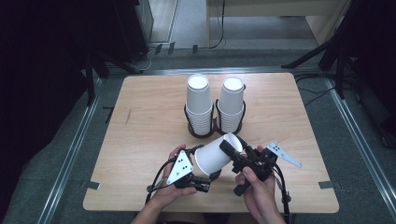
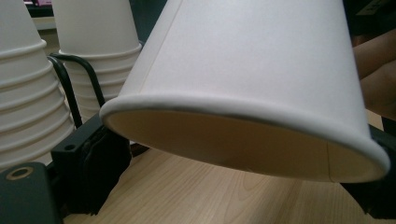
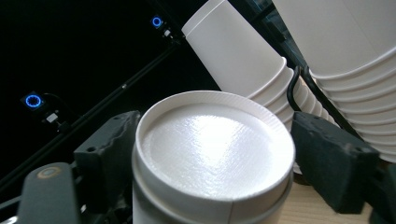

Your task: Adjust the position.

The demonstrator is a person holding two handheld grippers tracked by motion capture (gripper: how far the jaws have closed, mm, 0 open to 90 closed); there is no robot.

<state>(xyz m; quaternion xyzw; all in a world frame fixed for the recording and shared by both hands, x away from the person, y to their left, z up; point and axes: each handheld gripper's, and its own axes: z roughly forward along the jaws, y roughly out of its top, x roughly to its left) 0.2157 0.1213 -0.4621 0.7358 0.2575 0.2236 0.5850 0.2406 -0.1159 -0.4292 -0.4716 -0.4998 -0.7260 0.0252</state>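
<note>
A white paper cup (image 1: pixel 215 156) hangs tilted over the front middle of the wooden table (image 1: pixel 149 116), its open rim pointing down-left and its base up-right. My left gripper (image 1: pixel 201 165) is shut on the rim end. In the left gripper view the cup (image 2: pixel 252 60) spans from jaw to jaw of that gripper (image 2: pixel 238 154). My right gripper (image 1: pixel 236 148) is open around the base end. In the right gripper view the cup's base (image 3: pixel 210 140) sits between the jaws of that gripper (image 3: pixel 215 142), with a small gap at the right jaw.
Two stacks of upside-down white cups (image 1: pixel 198 105) (image 1: pixel 231 105) stand in a black wire holder (image 1: pixel 215 122) at the table's middle, just behind the held cup. Dark stands and cables lie on the floor around the table.
</note>
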